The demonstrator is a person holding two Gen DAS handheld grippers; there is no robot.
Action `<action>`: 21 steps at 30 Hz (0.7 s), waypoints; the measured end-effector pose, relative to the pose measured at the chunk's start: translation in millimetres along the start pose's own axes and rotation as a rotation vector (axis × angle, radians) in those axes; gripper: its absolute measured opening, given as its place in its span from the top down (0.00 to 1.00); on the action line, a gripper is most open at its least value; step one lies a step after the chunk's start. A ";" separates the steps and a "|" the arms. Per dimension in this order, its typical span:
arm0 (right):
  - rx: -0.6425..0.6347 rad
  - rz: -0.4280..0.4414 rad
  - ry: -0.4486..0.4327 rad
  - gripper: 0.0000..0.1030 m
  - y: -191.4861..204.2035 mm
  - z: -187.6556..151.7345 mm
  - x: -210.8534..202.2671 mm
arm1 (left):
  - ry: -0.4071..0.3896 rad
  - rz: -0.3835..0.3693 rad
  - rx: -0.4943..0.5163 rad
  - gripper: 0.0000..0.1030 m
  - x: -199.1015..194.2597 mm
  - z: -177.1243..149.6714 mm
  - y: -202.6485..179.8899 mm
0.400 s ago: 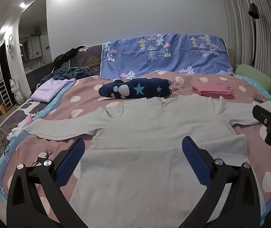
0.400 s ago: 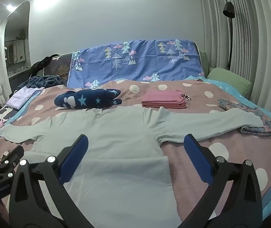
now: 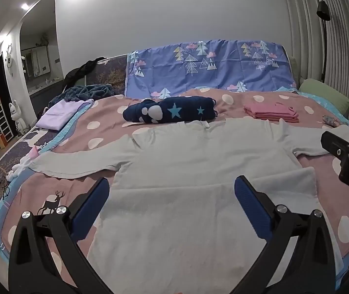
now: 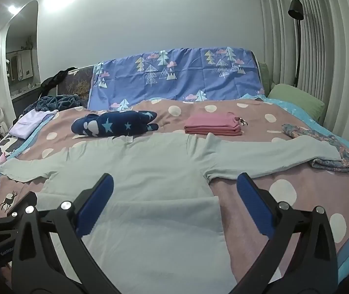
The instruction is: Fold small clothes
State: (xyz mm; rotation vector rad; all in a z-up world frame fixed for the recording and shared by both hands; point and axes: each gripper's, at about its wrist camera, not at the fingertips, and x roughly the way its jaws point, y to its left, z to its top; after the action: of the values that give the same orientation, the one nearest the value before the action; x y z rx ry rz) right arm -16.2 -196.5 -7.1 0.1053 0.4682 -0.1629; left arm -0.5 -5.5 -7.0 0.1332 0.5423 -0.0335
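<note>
A pale grey-green long-sleeved top lies flat on the bed with both sleeves spread out; its lower part is folded up over the body, and it also shows in the right wrist view. My left gripper is open and empty, hovering over the folded hem on the left side. My right gripper is open and empty over the hem on the right side. The right gripper's body shows at the right edge of the left wrist view.
A folded navy star-print garment and a folded pink stack lie behind the top. A floral garment lies under the right sleeve end. A lilac cloth sits far left. The pink spotted bedspread covers the bed; a green pillow lies at the back right.
Both grippers have drifted slightly; the top lies as before and both stay open.
</note>
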 end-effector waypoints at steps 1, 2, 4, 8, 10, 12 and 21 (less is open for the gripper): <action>-0.003 -0.001 0.005 0.02 1.3 -0.9 0.4 | 0.002 -0.001 -0.001 0.01 0.8 -0.5 0.3; -0.006 -0.002 0.010 0.02 2.8 -1.8 0.8 | 0.002 -0.001 -0.001 0.01 2.0 -0.9 2.0; -0.014 -0.004 0.031 0.02 3.5 -1.2 9.4 | 0.005 -0.002 -0.005 0.01 3.5 -1.5 2.7; -0.019 -0.003 0.044 0.02 7.4 -3.3 13.1 | 0.010 -0.004 -0.009 0.01 5.9 -2.9 3.4; -0.020 -0.003 0.046 0.02 8.4 -2.8 14.9 | 0.013 -0.010 -0.012 0.01 7.3 -3.3 3.1; -0.021 -0.004 0.049 0.02 9.0 -2.5 16.6 | 0.016 -0.021 -0.016 0.01 9.9 -5.4 7.8; -0.022 -0.010 0.066 0.02 12.4 -4.7 24.7 | 0.037 -0.072 -0.033 0.01 19.6 -9.4 12.6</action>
State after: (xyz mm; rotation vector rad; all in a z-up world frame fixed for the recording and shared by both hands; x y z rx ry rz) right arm 5.7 -187.0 -21.8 0.0875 0.5365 -0.1641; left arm 12.3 8.3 -23.6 0.0818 0.5842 -0.0918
